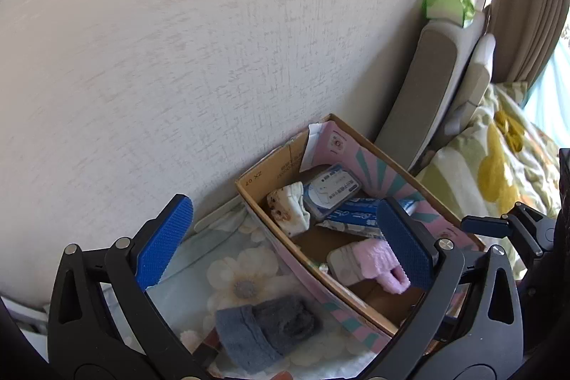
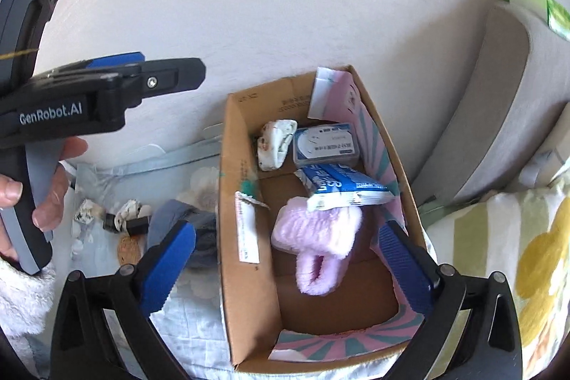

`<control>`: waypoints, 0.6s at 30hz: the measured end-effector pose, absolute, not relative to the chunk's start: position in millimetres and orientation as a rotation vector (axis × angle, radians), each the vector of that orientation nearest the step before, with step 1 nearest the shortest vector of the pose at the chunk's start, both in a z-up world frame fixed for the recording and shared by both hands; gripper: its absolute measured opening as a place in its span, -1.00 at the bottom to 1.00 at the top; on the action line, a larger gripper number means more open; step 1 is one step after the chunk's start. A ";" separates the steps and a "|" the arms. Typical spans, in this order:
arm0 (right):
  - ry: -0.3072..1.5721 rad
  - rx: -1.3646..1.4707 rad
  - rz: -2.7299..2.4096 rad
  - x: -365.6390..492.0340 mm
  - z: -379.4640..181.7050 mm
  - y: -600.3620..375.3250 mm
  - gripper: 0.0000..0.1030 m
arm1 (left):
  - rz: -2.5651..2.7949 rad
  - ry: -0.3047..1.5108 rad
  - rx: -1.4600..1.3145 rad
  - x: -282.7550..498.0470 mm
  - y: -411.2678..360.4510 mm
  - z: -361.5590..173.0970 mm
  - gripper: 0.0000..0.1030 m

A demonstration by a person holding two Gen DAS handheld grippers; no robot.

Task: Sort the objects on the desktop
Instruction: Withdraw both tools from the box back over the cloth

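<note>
On the left, several things are still waiting on the floral cloth point(image 2: 199, 326): small black-and-white bits point(image 2: 124, 216) and a grey-blue sock point(image 1: 263, 326) just beside the cardboard box point(image 2: 231, 237). In the middle, that box is already holding a pink fuzzy sock point(image 2: 317, 244), a blue packet point(image 2: 338, 184), a lidded case point(image 2: 326, 145) and a patterned roll point(image 2: 276, 148). The left gripper point(image 1: 281, 237) and right gripper point(image 2: 285, 269) are both hanging over the box with fingers spread wide, gripping nothing, so the sorting seems partly done.
</note>
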State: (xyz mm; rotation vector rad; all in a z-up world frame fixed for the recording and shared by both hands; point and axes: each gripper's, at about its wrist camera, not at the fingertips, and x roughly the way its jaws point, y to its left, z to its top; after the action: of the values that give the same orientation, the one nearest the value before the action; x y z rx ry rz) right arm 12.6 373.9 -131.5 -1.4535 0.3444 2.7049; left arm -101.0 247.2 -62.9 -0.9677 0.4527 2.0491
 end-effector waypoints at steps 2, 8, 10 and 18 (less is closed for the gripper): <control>0.310 -1.445 2.717 14.4 -125.3 364.5 0.99 | 2.051 0.429 -0.955 -98.1 237.4 -57.3 0.99; 0.264 -1.452 2.739 20.0 -113.5 342.9 0.99 | 2.070 0.378 -0.900 -88.8 207.5 -38.3 0.99; 0.263 -1.469 2.751 21.6 -110.9 334.4 0.99 | 2.076 0.381 -0.885 -86.3 197.4 -33.5 0.99; 0.190 -1.520 2.815 26.1 -101.3 293.1 0.99 | 2.109 0.333 -0.859 -84.0 149.3 -19.8 0.99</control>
State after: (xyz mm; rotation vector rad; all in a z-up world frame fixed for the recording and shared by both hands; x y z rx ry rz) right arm 26.1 293.1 -101.3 -1.5197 0.1898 2.8146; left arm -84.0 149.3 -19.8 -0.8590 0.3327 2.1085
